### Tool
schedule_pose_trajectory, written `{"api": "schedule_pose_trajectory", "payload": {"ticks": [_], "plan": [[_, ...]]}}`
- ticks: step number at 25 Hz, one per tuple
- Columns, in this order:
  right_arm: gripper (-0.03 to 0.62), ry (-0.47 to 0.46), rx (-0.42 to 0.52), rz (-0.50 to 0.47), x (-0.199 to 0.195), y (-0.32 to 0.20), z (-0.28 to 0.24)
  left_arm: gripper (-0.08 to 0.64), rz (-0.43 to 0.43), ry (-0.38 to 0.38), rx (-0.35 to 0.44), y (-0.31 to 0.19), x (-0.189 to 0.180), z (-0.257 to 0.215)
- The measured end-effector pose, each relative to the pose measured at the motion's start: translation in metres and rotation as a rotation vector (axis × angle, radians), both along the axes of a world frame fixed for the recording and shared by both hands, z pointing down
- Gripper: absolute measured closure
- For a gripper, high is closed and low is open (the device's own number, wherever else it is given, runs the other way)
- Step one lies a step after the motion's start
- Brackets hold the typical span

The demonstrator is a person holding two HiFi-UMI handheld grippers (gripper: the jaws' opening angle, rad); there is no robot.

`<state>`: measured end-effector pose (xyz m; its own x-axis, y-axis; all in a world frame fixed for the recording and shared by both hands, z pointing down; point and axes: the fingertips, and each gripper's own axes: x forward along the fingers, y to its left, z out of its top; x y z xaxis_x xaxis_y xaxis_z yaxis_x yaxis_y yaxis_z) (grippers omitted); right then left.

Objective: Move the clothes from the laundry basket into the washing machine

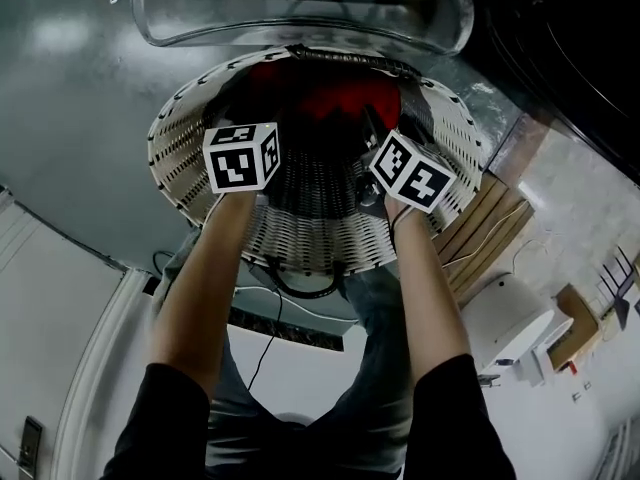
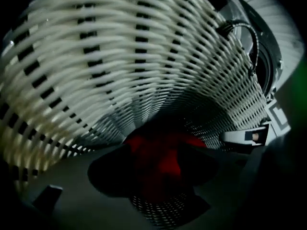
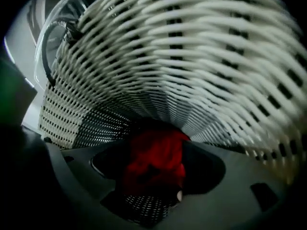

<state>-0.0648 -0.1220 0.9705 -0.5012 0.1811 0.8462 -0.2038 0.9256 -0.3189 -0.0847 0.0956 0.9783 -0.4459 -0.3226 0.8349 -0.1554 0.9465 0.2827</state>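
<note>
On the left, the left gripper is held well inside the white woven laundry basket, pointed steeply down, its jaws spread wide with nothing pressed between them. In the middle, at the very bottom of the basket, a red garment is bunched up. It is seen straight ahead between both pairs of jaws but is not yet touched. Whether darker clothes lie round it cannot be told in the shadow. On the right, the right gripper is likewise lowered into the basket with its jaws standing apart and empty. The step in hand is judged to be the reach for the cloth. The jaws should be kept wide until a thick fold is well between the pads, and the weave of the basket wall should be kept out of the bite. One gripper might be closed on each side of the bundle, so that it is lifted whole and nothing trails over the rim towards the clear door above, taken to be the washing machine's.
</note>
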Motion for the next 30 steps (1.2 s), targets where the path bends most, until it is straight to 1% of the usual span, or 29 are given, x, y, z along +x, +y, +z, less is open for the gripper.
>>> {"api": "schedule_pose_trajectory", "payload": {"ticks": [2, 5, 8, 10, 13, 15, 18, 22, 26, 30], "plan": [[0.255, 0.001, 0.008, -0.017, -0.002, 0.002, 0.013, 0.255, -0.021, 0.017, 0.008, -0.001, -0.001, 0.015], [0.252, 0.013, 0.030, -0.022, -0.001, 0.000, 0.034, 0.255, 0.007, 0.034, -0.016, -0.003, 0.003, 0.036], [0.250, 0.037, 0.030, -0.027, 0.002, -0.001, 0.056, 0.242, -0.005, 0.061, -0.025, 0.002, 0.008, 0.057], [0.242, 0.047, 0.038, -0.043, 0.002, -0.001, 0.067, 0.239, 0.002, 0.058, -0.033, 0.002, 0.007, 0.066], [0.231, 0.059, 0.055, -0.050, 0.003, -0.002, 0.082, 0.214, 0.045, 0.056, -0.053, -0.002, 0.007, 0.078], [0.220, 0.068, 0.062, -0.042, 0.002, -0.003, 0.092, 0.199, 0.039, 0.061, -0.051, -0.001, 0.003, 0.086], [0.213, 0.081, 0.064, -0.060, 0.003, 0.001, 0.109, 0.184, 0.026, 0.052, -0.046, 0.001, -0.002, 0.097], [0.199, 0.076, 0.067, -0.060, -0.002, 0.003, 0.121, 0.184, 0.032, 0.049, -0.035, -0.002, -0.005, 0.109], [0.187, 0.065, 0.069, -0.090, -0.009, 0.007, 0.134, 0.186, 0.044, 0.081, -0.045, -0.009, 0.000, 0.129], [0.184, 0.066, 0.074, -0.096, -0.017, 0.007, 0.149, 0.186, 0.034, 0.111, -0.070, -0.008, 0.002, 0.147]]}}
